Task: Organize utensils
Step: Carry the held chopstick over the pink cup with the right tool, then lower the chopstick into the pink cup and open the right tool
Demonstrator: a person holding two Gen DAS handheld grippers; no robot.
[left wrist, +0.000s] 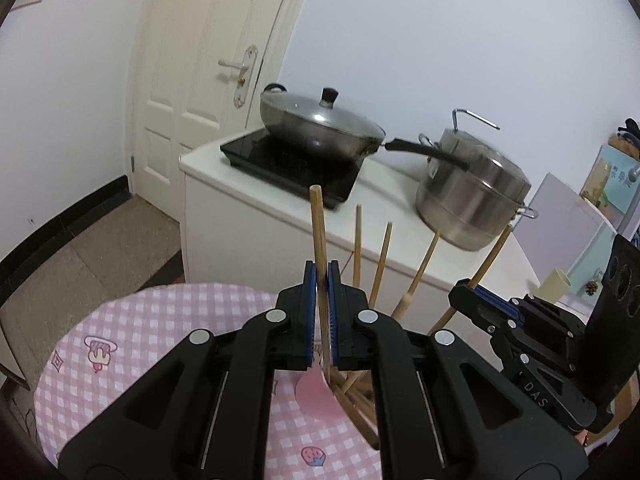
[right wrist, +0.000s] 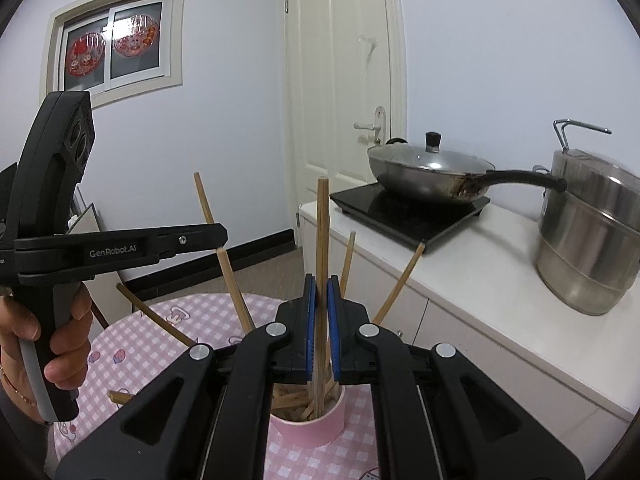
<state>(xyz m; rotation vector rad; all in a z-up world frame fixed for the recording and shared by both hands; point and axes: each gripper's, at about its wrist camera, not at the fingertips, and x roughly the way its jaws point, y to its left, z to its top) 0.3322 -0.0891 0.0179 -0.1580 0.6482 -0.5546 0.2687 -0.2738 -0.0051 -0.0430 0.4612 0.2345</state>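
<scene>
A pink cup (right wrist: pixel 320 426) stands on the checked tablecloth with several wooden chopsticks (right wrist: pixel 396 292) fanning out of it. My right gripper (right wrist: pixel 322 280) is shut on an upright chopstick (right wrist: pixel 322 232) whose lower end is inside the cup. My left gripper (left wrist: pixel 322 270) is shut on another chopstick (left wrist: pixel 318 224), which runs down toward the cup (left wrist: pixel 314 396), mostly hidden under the fingers. Each gripper shows in the other's view: the right gripper (left wrist: pixel 460 292) clamps a slanted stick (left wrist: pixel 494 254), and the left gripper (right wrist: pixel 222 236), held by a hand (right wrist: pixel 66 344), clamps a leaning one (right wrist: pixel 234 284).
The round table (left wrist: pixel 132 332) has a pink checked cloth. Behind it a white counter (right wrist: pixel 480 280) carries an induction hob (right wrist: pixel 408 216) with a lidded wok (right wrist: pixel 424 168) and a tall steel steamer pot (right wrist: pixel 592 240). A white door (right wrist: pixel 340 80) stands beyond.
</scene>
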